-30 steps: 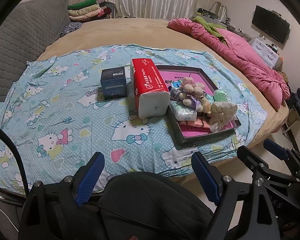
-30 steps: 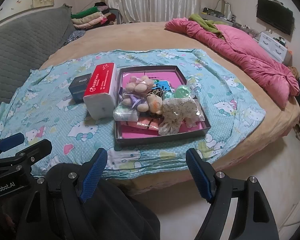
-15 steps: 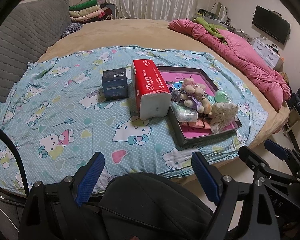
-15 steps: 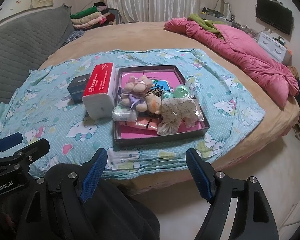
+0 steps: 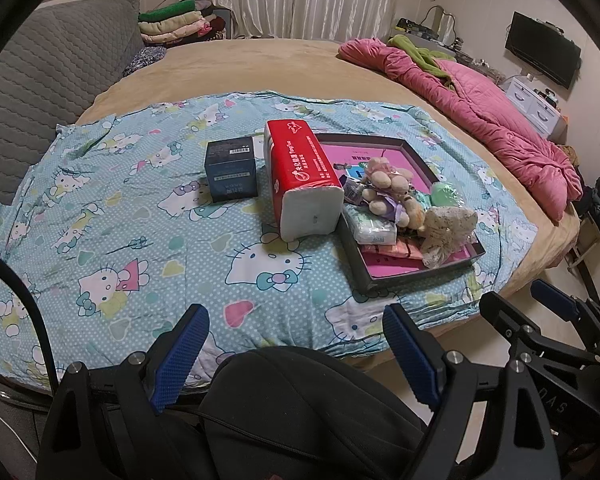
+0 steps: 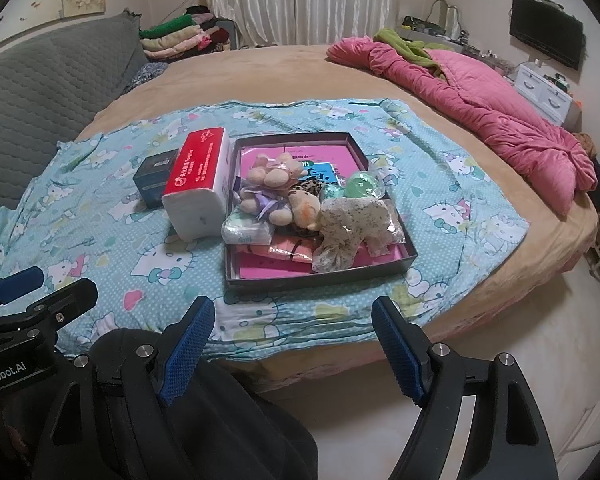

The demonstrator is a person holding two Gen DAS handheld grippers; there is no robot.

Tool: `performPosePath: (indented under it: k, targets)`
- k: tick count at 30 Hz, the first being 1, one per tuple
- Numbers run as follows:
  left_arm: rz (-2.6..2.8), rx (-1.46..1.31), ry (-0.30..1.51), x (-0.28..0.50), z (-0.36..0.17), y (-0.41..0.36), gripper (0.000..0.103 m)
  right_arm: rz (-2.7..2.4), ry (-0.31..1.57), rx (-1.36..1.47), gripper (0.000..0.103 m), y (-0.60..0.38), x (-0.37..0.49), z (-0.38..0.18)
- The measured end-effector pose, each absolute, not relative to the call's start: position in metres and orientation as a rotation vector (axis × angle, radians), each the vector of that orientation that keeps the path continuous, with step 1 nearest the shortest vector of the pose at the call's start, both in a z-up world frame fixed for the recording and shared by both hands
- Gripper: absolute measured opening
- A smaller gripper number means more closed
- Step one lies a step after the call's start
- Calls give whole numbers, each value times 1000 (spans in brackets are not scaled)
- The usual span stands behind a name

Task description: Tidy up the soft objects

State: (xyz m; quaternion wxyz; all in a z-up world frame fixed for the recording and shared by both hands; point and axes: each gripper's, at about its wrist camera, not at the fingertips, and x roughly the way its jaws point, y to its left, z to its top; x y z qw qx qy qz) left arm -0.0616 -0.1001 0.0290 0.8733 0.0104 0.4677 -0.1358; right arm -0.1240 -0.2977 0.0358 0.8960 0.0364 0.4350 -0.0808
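Both the left gripper [image 5: 296, 350] and right gripper [image 6: 292, 344] hang empty, blue pads spread wide. The soft plush toys [image 6: 276, 190] sit piled in the dark shallow cardboard tray [image 6: 320, 274] on the cartoon-cat sheet [image 5: 120, 216]. Only the left view shows the dark blue box's [image 5: 231, 168] barcode top; in the right view the red tissue pack [image 6: 198, 184] half hides it.

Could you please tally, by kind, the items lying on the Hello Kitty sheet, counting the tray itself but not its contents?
Dark tray: 1
Red tissue pack: 1
Dark blue box: 1
Total: 3
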Motion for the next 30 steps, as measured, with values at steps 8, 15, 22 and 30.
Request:
performPosePath:
  k: [8, 15, 22, 30]
  targets:
    - [-283, 22, 977, -60, 28, -99, 88, -171, 899, 76, 82, -299, -124, 36]
    - [-285, 20, 984, -58, 27, -97, 88, -172, 904, 79, 82, -301, -125, 37]
    - [-278, 19, 988, -58, 25, -98, 88, -185, 908, 84, 82, -304, -123, 36]
    - [-270, 15, 981, -58, 22, -100, 88, -204, 901, 79, 82, -308, -121, 36]
